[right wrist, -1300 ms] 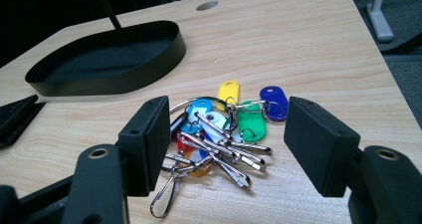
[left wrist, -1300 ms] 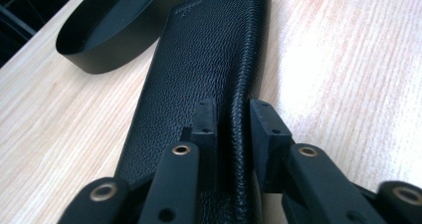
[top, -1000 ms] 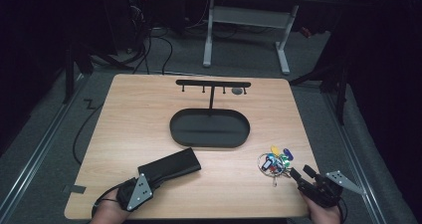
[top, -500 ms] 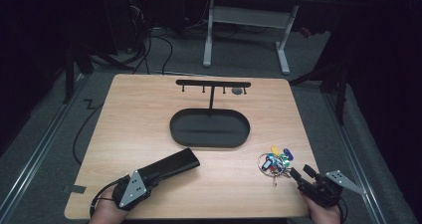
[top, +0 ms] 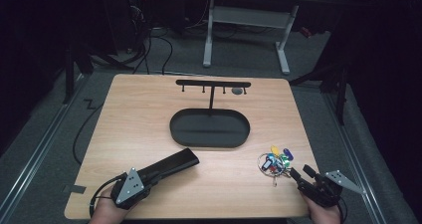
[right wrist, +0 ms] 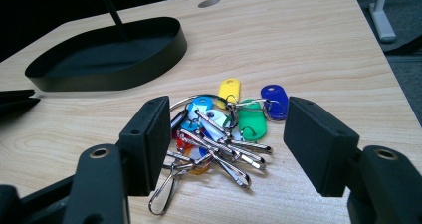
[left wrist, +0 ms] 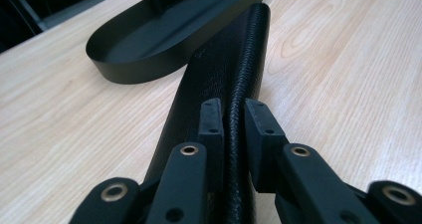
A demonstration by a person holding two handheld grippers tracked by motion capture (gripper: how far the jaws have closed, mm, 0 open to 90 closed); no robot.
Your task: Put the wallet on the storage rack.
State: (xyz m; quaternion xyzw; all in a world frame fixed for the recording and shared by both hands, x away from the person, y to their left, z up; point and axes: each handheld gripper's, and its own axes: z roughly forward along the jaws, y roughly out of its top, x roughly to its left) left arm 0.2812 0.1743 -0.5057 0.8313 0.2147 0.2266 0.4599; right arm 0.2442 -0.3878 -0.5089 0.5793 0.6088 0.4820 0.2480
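Observation:
A long black textured case (top: 171, 165) lies on the wooden table (top: 139, 119) at the front left, pointing toward the black oval tray (top: 209, 143). My left gripper (top: 154, 173) is shut on its near end. In the left gripper view the pads (left wrist: 211, 119) pinch the stitched edge of the case (left wrist: 224, 69). At the front right lies a bunch of keys (top: 274, 160) with coloured tags. My right gripper (top: 300, 170) stands open just behind it. In the right gripper view the keys (right wrist: 219, 129) lie between and ahead of its wide-apart jaws (right wrist: 229, 119), untouched.
A thin post rises from the tray and carries a black bar with hooks (top: 213, 83). The tray's rim (right wrist: 114, 79) lies beyond the keys to the left. A grey round cap (top: 238, 90) is set in the tabletop at the back. The table's right edge runs near the right gripper.
The left gripper has edged slightly to the left with the case in it. The right gripper and the keys have kept still.

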